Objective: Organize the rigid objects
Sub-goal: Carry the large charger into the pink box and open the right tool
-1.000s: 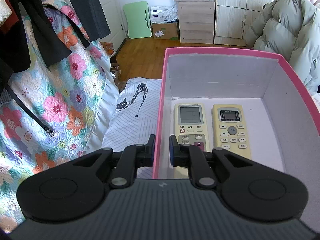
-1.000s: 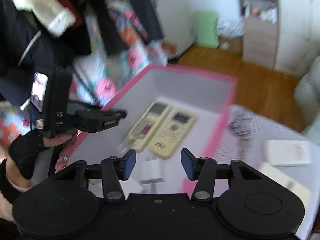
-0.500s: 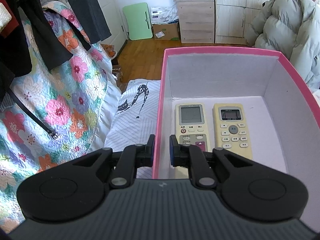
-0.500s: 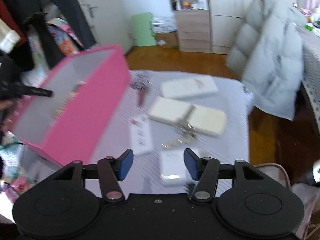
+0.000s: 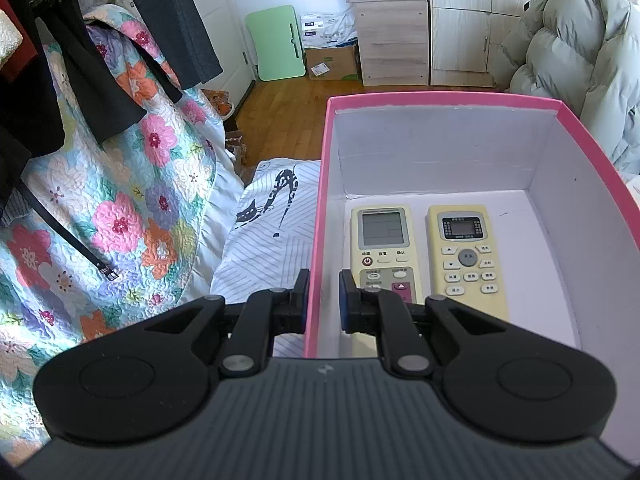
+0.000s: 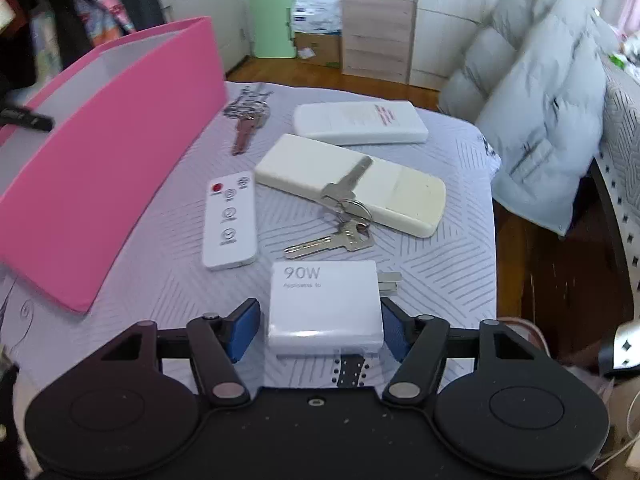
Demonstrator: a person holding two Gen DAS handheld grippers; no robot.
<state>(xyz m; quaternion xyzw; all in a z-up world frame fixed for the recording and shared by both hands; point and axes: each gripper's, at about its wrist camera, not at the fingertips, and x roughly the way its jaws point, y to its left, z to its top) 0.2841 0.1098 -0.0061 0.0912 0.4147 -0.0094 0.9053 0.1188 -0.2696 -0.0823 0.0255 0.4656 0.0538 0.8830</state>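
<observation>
My left gripper (image 5: 323, 300) is shut on the near left wall of the pink box (image 5: 318, 216). Two cream remotes (image 5: 382, 248) (image 5: 466, 256) lie side by side inside it. In the right wrist view the pink box (image 6: 120, 140) stands at the left. My right gripper (image 6: 318, 326) is open, with a white 90W charger (image 6: 324, 308) lying between its fingers on the bed. Beyond it lie a small white remote (image 6: 230, 224), keys on a ring (image 6: 340, 224), a cream remote (image 6: 352, 184) and a white remote (image 6: 360, 122).
A second key bunch (image 6: 248, 120) lies by the box's far corner. A grey puffer jacket (image 6: 540, 92) hangs over the bed's right edge. A floral quilt (image 5: 112, 200) and dark clothes hang at the left. Wooden floor and cabinets lie beyond the bed.
My right gripper has swung from over the box to the bed at its right and come down around the 90W charger. My left gripper has kept its hold on the box wall.
</observation>
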